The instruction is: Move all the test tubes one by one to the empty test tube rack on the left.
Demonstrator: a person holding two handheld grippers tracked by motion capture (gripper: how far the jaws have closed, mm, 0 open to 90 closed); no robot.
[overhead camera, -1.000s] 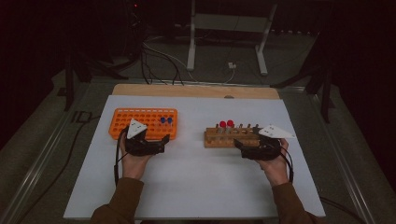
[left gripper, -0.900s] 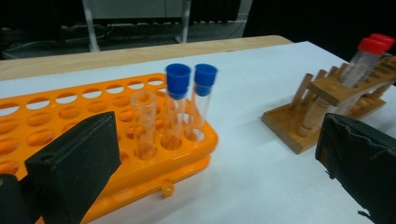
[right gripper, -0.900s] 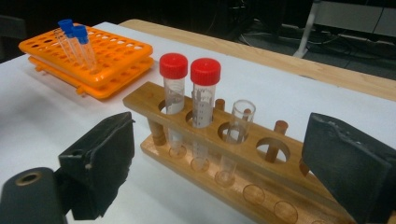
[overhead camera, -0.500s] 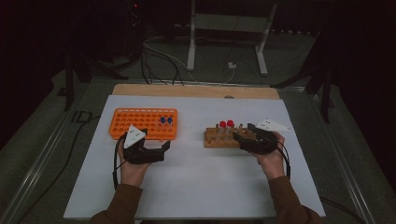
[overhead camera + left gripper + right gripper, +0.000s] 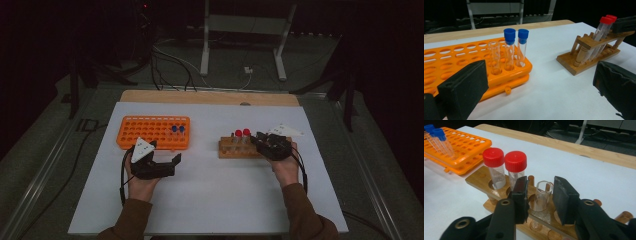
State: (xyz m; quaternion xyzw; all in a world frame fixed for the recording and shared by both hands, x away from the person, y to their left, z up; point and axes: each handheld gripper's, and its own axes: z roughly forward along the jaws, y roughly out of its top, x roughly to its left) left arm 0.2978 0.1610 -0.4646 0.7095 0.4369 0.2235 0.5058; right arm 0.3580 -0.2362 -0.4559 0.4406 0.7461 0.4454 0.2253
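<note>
A wooden rack (image 5: 235,149) (image 5: 477,181) holds two red-capped tubes (image 5: 242,133) (image 5: 515,162) and an uncapped clear tube (image 5: 542,195). My right gripper (image 5: 260,140) (image 5: 540,196) straddles that clear tube. Its jaws have just been closing, and a thin gap still shows beside the left pad (image 5: 521,195). An orange rack (image 5: 150,131) (image 5: 454,62) carries two blue-capped tubes (image 5: 177,129) (image 5: 515,35) and one clear uncapped tube (image 5: 494,56). My left gripper (image 5: 162,159) (image 5: 539,97) stands wide open just in front of the orange rack, with nothing between its jaws.
Both racks rest on a white tabletop (image 5: 215,200) with a wooden strip (image 5: 210,97) along its far edge. Beyond it are floor cables (image 5: 170,60) and a metal stand (image 5: 240,30). Bare white surface lies between the two racks.
My right gripper has moved forward and left onto the wooden rack, and its jaws have narrowed around the clear tube. The left hand has barely shifted.
</note>
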